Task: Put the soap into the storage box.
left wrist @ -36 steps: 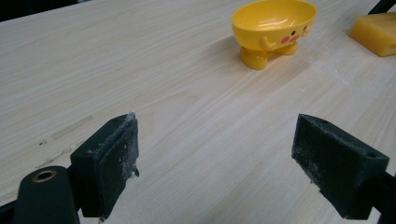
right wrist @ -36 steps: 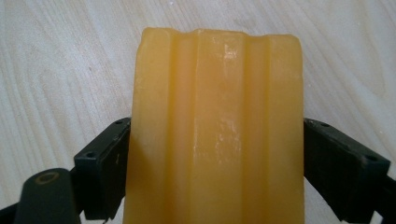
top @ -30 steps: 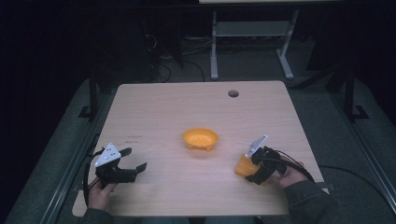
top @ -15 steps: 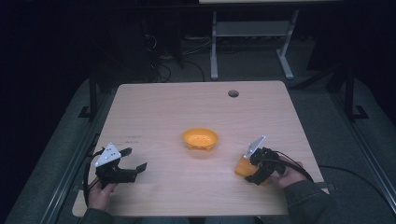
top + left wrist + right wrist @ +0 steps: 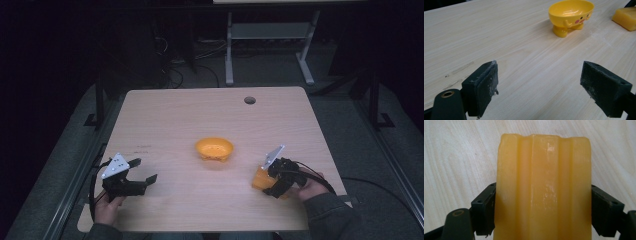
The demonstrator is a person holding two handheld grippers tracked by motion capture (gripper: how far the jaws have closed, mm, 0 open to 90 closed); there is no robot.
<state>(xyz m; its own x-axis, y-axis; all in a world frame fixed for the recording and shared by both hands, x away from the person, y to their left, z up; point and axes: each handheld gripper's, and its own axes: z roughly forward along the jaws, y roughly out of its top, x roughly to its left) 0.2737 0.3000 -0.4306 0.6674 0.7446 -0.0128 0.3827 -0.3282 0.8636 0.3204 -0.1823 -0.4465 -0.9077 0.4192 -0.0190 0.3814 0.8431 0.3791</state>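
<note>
A yellow ribbed block rests on the wooden table near its right front. My right gripper has one jaw pressed against each side of it, and the high view shows this gripper low on the block. At the table's middle stands a small yellow footed bowl with a duck face. At the front left my left gripper is open with nothing between its pads. It points toward the bowl and the block.
A round cable hole sits near the table's far edge. Beyond the table are a white desk frame and cables on the dark floor. Bare wood lies between the left gripper and the bowl.
</note>
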